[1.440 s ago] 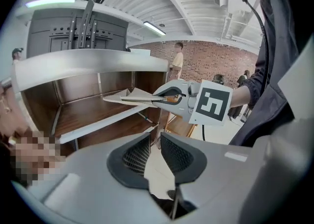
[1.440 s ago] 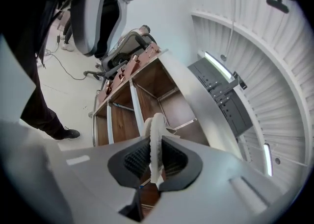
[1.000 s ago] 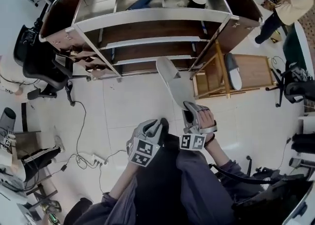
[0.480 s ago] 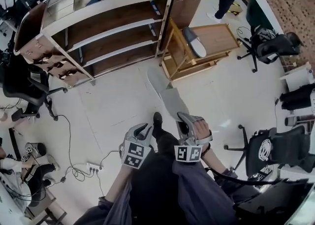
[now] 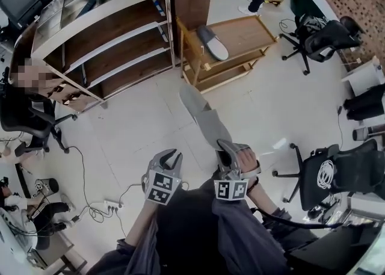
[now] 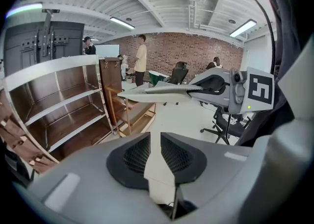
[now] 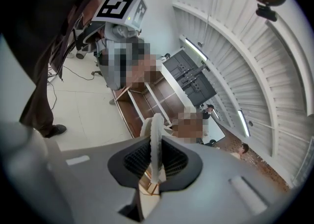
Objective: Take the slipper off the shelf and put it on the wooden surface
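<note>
There were two slippers. The right gripper (image 5: 225, 147) clenched the held slipper (image 5: 204, 117), and the other slipper (image 5: 212, 43) lay on the wooden surface (image 5: 246, 30). The left gripper (image 5: 171, 158) had its jaws slightly parted and empty.

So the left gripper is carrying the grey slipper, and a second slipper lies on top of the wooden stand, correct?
Not quite: the right gripper carries the grey slipper, not the left. The right gripper view shows its jaws shut on the slipper's edge; the left gripper holds nothing. The second slipper does lie on the wooden stand.
</note>
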### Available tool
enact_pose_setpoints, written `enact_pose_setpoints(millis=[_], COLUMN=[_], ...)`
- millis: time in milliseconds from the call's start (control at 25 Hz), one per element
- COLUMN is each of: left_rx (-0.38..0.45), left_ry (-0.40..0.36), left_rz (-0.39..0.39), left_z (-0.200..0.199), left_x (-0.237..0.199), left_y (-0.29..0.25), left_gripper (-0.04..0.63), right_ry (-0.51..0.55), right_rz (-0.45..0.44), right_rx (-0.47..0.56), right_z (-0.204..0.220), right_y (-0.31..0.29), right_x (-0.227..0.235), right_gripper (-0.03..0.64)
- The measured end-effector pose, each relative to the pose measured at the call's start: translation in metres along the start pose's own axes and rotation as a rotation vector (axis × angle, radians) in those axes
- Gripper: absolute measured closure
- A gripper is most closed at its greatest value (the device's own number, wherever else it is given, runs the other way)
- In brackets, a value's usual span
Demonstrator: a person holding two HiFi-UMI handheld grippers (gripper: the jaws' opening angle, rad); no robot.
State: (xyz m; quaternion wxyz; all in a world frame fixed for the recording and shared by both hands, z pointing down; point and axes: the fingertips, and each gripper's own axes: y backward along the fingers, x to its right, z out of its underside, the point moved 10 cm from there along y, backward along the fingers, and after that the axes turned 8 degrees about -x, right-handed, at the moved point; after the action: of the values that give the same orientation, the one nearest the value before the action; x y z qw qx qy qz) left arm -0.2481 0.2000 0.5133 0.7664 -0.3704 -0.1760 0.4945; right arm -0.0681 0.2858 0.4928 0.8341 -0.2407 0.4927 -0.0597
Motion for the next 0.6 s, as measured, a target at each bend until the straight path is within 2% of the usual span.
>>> enact_pose_setpoints(millis=[160, 360, 520, 600], left_rx=[-0.023, 0.020, 0.026, 0.028], left_ry=[0.008, 0.052, -0.006, -0.027], left_rz=[-0.033, -0.071, -0.036, -0.024], left_z=[-0.041, -0.109, -0.154, -0.170], left_x=[0.052, 0.118, 0.174, 0.187], left_y=[-0.049, -0.107, -0.138, -0.150], left_gripper=[0.529, 0.529, 0.529, 0.529], right_ry=[-0.023, -0.006, -0.029, -0.039], right_rz=[0.002, 0.001, 0.015, 0.025], right_rx=[0.015, 0.024, -0.005, -0.028], right_z=[0.080, 0.181, 0.246, 0.270], right_y=[0.001, -0.008, -0.001, -0.009], right_x=[0.028, 0.072, 0.101, 0.112], right_gripper=[0.586, 0.586, 0.586, 0.586])
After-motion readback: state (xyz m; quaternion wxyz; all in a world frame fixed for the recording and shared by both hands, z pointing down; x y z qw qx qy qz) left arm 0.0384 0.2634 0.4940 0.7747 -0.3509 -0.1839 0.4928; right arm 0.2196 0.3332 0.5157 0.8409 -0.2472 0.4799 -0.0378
